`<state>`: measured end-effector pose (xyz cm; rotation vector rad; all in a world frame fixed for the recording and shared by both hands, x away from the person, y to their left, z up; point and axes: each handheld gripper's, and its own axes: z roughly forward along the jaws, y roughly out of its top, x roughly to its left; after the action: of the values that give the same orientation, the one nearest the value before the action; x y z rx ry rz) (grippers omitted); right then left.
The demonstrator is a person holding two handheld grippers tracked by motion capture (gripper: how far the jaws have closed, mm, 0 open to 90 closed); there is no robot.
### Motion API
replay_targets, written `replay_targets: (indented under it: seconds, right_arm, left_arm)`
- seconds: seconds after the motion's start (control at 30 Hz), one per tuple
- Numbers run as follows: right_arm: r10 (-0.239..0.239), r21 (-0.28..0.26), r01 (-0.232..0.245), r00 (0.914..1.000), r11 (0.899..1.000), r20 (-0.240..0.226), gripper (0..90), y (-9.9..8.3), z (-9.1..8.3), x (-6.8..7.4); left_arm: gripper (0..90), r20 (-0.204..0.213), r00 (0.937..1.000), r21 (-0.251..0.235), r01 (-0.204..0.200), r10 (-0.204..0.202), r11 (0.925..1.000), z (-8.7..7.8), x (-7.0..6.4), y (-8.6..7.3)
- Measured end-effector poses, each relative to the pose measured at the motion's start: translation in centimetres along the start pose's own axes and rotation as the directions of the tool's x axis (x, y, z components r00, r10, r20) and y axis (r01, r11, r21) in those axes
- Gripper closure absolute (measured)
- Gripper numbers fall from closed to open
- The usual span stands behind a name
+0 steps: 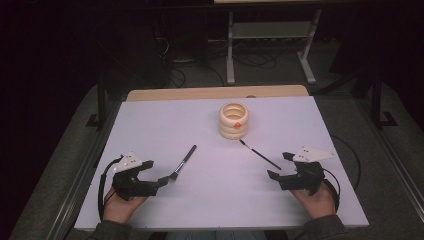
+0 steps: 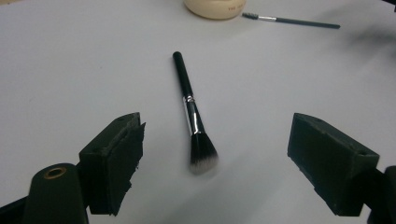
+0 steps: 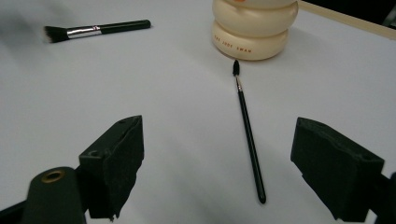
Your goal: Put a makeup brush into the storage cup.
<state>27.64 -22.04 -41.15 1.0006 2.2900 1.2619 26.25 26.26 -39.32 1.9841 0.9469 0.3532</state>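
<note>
**Both grippers wide over two brushes**

Left gripper (image 1: 159, 172) sat released, jaws spread, the fat brush (image 2: 192, 116) lying flat on the table (image 1: 150, 125) just ahead. Right gripper (image 1: 280, 165) gaped too, the thin brush (image 3: 248, 130) between its jaws. Beyond, the cream holder (image 1: 234, 120) stood, thin brush's tip just beside it.

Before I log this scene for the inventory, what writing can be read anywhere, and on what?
"THE JUDY SWAN", as best it reads: small red print low on the cream ringed holder, letters not sharp.
Red print on the same holder in the left gripper view: too blurred to read.
</note>
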Motion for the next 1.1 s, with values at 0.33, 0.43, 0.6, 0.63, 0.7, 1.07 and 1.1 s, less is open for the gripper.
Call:
replay_targets:
  seconds: [0.33, 0.43, 0.6, 0.63, 0.7, 1.07, 1.1]
  right_arm:
    - [-0.005, -0.01, 0.005, 1.0, 1.0, 0.004, 16.1, 0.1, -0.3, -0.1]
    - [-0.005, -0.011, 0.005, 1.0, 1.0, 0.003, 16.1, 0.2, -0.4, -0.1]
    - [-0.011, -0.013, 0.011, 0.9999, 1.0, 0.004, 16.1, 0.3, -0.4, -0.1]
    - [-0.012, -0.013, 0.012, 0.9999, 1.0, 0.004, 16.1, 0.3, -0.4, -0.1]
    - [-0.01, -0.015, 0.01, 0.9999, 1.0, 0.004, 16.1, 0.3, -0.4, -0.1]
    - [-0.012, -0.02, 0.012, 0.9999, 1.0, 0.003, 16.2, 0.6, -0.5, -0.1]
    - [-0.017, -0.021, 0.017, 0.9998, 1.0, 0.003, 16.1, 0.6, -0.5, -0.2]
  left_arm:
    - [19.9, -0.006, 1.0, 0.041, 0.003, -0.003, 0.9991, 0.9, 0.3, 1.5]
    - [21.4, -0.005, 1.0, 0.072, -0.003, 0.003, 0.9974, 1.3, 0.6, 2.0]
    - [23.7, -0.007, 0.9999, 0.097, -0.015, 0.015, 0.9952, 2.0, 0.9, 3.2]
    - [24.1, -0.005, 0.9997, 0.104, -0.022, 0.023, 0.9943, 2.1, 1.1, 3.4]
    - [24.3, -0.006, 1.0, 0.118, -0.007, 0.007, 0.993, 2.6, 1.2, 3.7]
    - [29.9, -0.005, 1.0, 0.2, -0.002, 0.003, 0.9797, 5.2, 1.8, 5.1]
    - [29.6, -0.007, 1.0, 0.213, -0.002, 0.004, 0.9771, 5.5, 1.8, 5.2]
